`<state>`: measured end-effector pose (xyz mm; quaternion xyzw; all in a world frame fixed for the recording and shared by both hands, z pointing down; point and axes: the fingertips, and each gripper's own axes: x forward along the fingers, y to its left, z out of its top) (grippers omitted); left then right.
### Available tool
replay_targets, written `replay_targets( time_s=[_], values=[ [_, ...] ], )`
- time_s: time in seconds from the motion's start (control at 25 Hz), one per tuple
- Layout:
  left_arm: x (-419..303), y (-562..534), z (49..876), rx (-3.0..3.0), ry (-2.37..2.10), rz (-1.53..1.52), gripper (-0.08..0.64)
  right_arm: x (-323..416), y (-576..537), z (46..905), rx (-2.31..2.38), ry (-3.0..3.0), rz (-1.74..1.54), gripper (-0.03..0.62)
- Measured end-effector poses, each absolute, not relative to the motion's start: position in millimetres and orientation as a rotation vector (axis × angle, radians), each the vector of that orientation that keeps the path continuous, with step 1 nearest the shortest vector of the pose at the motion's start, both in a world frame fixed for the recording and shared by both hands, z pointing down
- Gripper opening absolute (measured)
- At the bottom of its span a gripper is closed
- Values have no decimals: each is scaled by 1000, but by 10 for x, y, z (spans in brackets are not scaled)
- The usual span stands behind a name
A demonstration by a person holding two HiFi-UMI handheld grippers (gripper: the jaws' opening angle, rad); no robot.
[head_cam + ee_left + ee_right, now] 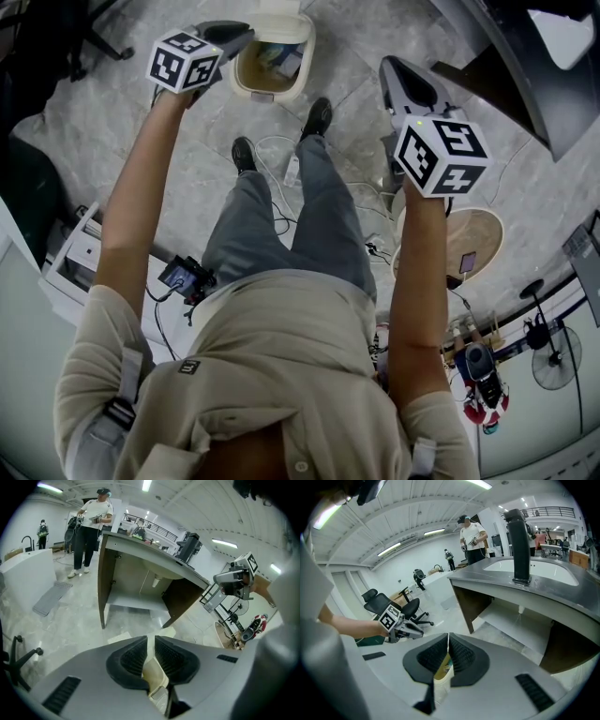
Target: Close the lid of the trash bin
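The cream trash bin [272,58] stands on the floor ahead of the person's feet, its mouth open and rubbish showing inside; the raised lid [281,6] is cut off by the top edge. My left gripper [246,34] hovers by the bin's left rim, jaws all but together, holding nothing. My right gripper [387,66] is held to the bin's right, apart from it, jaws closed and empty. In the left gripper view the bin [154,677] shows below the gripper [151,638]. The right gripper view has the bin [440,679] under its gripper [448,635].
A dark counter with a sink [534,573] and a tap stands beyond the bin. Cables [281,178] lie by the person's shoes. A round wooden board [473,239] and a fan [553,361] are at the right, an office chair [379,604] at the left. People stand far off.
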<state>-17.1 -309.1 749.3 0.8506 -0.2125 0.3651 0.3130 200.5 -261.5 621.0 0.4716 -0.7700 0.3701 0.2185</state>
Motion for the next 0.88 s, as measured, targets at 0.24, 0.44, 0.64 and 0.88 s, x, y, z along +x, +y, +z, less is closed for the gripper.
replay_targets(
  time_s=[0.24, 0.44, 0.64, 0.88],
  values=[
    [-293, -2492, 7775, 2139, -426, 1014, 57, 1884, -2571, 6285, 1283, -2124, 1030, 26],
    [-422, -2152, 8111, 2053, -407, 1057, 27, 1817, -2537, 6380, 1269, -2114, 1036, 26],
    [-468, -1878, 8470, 1968, -371, 1097, 21, 1798, -2471, 6439, 1261, -2098, 1044, 26],
    [-506, -1634, 8856, 1894, -355, 1133, 21, 1766, -2383, 6573, 1242, -2079, 1057, 26]
  ],
)
